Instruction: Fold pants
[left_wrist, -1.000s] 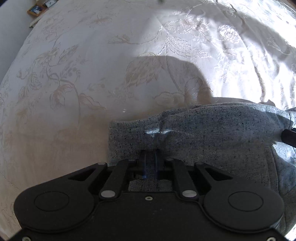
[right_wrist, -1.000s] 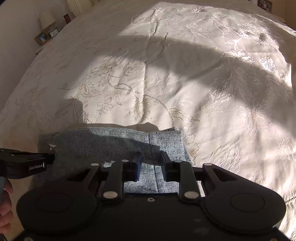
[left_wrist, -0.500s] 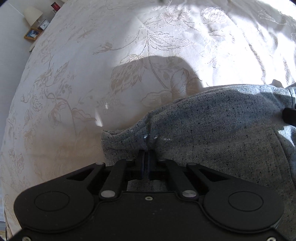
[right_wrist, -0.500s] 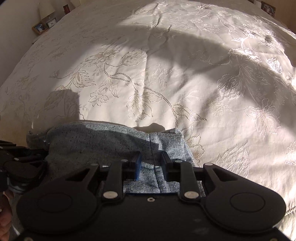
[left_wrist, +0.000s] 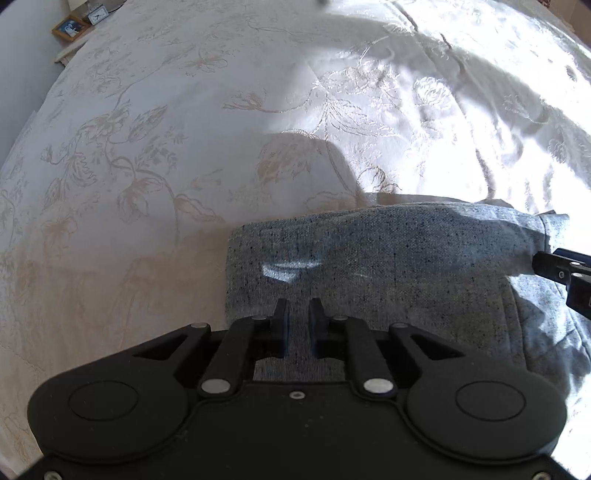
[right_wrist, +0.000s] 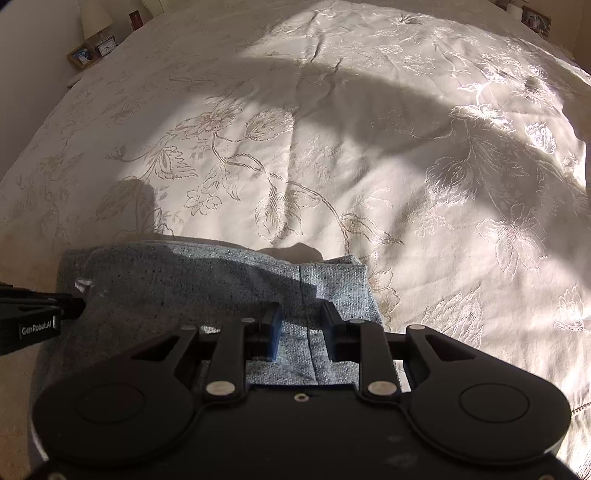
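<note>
Surface: a cream bedspread (right_wrist: 332, 166) with a woven floral pattern, part sunlit, part shadowed.
Background: a nightstand (right_wrist: 92, 48) with a picture frame, clock and lamp stands far beyond the pants, at the upper left.
Pants: the grey speckled pants (left_wrist: 388, 266) lie on the bedspread as a compact, layered block just ahead of both tools.
Left gripper: your left gripper (left_wrist: 297, 317) sits over the pants' left part, near the rounded fold edge. Its fingers stand apart with fabric showing between them; nothing is pinched.
Right gripper: your right gripper (right_wrist: 301, 321) sits over the pants' right end, astride a seam. Its fingers are spread and grip nothing.
Progress: judged from the stacked layers, at least one fold is laid and released.
Remaining: you may need a further fold or smoothing; the pictures do not settle which.
</note>
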